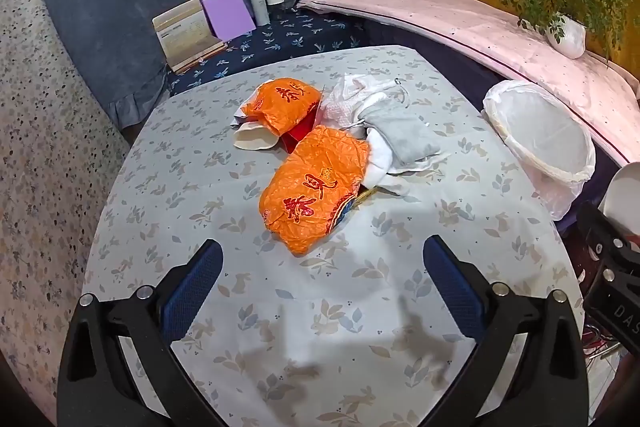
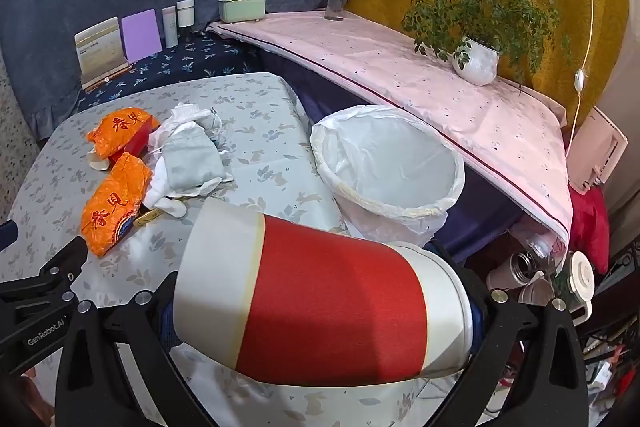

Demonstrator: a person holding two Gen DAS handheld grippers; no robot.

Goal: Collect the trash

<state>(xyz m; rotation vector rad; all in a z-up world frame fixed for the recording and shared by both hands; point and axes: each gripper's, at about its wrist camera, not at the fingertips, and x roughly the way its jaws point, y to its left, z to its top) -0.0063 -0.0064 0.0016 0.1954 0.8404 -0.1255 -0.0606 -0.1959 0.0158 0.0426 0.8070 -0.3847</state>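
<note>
Two grippers, one cup held, two orange wrappers, one lined bin.
Right gripper (image 2: 320, 307), jaws wide, grasps a red-and-white paper cup (image 2: 320, 303) at lower centre; left gripper (image 1: 322, 287) gapes empty over the table (image 1: 280, 327). Orange wrappers (image 1: 316, 187) (image 1: 284, 103) and white scraps (image 1: 384, 123) lie mid-frame; bin (image 2: 384, 163) stands centre, just beyond the cup.

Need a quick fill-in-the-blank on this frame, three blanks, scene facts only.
1. The right gripper holds a red and white paper ____.
2. The bin is lined with a white plastic ____.
3. The two crumpled wrappers on the table are ____ in colour.
4. Nothing sits between the left gripper fingers; they stand ____.

Missing: cup; bag; orange; open
</note>
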